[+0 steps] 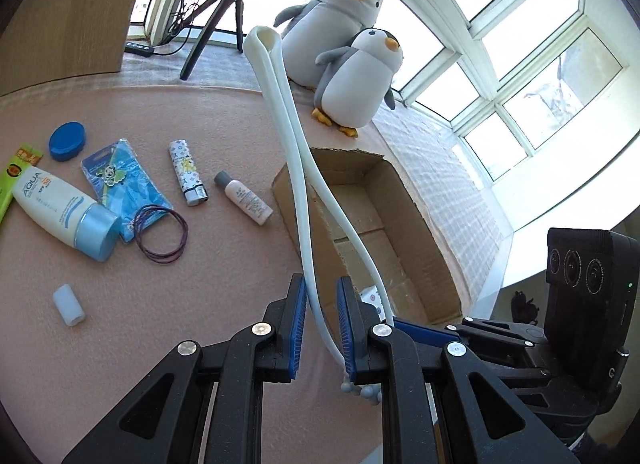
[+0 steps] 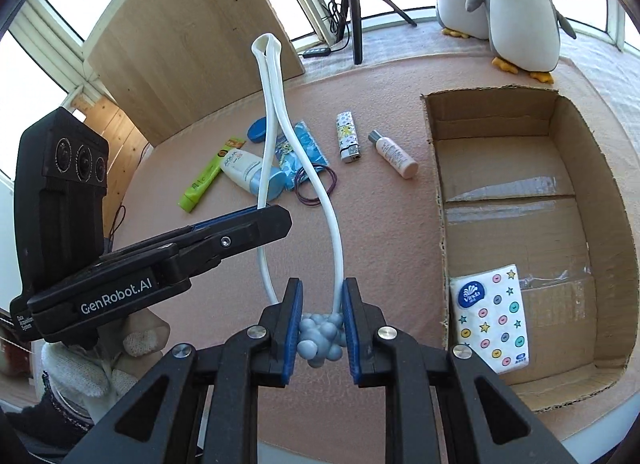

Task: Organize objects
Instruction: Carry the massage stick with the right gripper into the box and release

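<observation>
Two grippers: right gripper (image 2: 320, 328) clamps the white loop's (image 2: 276, 103) beads; left gripper (image 1: 322, 328), marked "GenRobot.AI", stands slightly parted around one strand; "Vinda" tissues (image 2: 490, 318) lie boxed.

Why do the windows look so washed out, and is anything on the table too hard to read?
Left wrist view: the windows are blown out by daylight, yet the sunscreen label reads sharp; fisheye bends the table edge. Right wrist view: glare on the box tape, tissue pack clear; the white loop stays crisp.
</observation>
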`<state>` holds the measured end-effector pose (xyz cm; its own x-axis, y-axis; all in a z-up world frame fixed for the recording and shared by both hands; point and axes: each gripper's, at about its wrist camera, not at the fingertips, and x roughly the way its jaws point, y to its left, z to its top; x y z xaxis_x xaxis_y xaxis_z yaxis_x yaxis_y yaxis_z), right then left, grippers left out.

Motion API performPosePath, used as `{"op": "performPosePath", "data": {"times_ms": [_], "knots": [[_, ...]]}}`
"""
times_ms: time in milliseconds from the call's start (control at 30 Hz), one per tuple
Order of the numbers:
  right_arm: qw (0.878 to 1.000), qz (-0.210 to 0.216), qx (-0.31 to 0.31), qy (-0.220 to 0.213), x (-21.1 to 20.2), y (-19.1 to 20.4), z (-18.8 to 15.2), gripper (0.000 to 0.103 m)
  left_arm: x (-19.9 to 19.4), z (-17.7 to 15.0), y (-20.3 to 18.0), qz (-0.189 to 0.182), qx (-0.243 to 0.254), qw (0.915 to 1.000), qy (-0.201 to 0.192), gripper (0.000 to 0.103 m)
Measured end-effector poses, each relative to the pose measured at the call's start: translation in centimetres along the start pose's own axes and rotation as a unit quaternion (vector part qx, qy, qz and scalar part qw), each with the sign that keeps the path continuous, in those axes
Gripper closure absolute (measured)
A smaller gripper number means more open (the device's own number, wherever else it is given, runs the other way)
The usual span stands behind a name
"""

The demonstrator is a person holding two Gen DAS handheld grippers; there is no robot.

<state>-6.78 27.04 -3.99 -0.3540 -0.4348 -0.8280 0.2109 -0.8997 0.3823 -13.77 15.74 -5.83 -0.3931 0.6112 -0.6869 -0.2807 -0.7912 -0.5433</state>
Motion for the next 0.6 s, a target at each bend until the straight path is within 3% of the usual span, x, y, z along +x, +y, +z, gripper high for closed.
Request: {"op": "performPosePath", "data": {"times_ms": [367,600], "knots": [[0.995,-0.063,0.067,-0.043,-5.8,-9.4,-1.4,0.085,8.1,0.8,-8.8,-0.036,0.062,0.9964,0.045,0.086],[0.988,-0.093,0.102,-0.064,-7.7,-12.7,-2.2,0.084,8.9,0.9,-9.3,-0.021,0.065,0.9965,0.049,0.084]]}}
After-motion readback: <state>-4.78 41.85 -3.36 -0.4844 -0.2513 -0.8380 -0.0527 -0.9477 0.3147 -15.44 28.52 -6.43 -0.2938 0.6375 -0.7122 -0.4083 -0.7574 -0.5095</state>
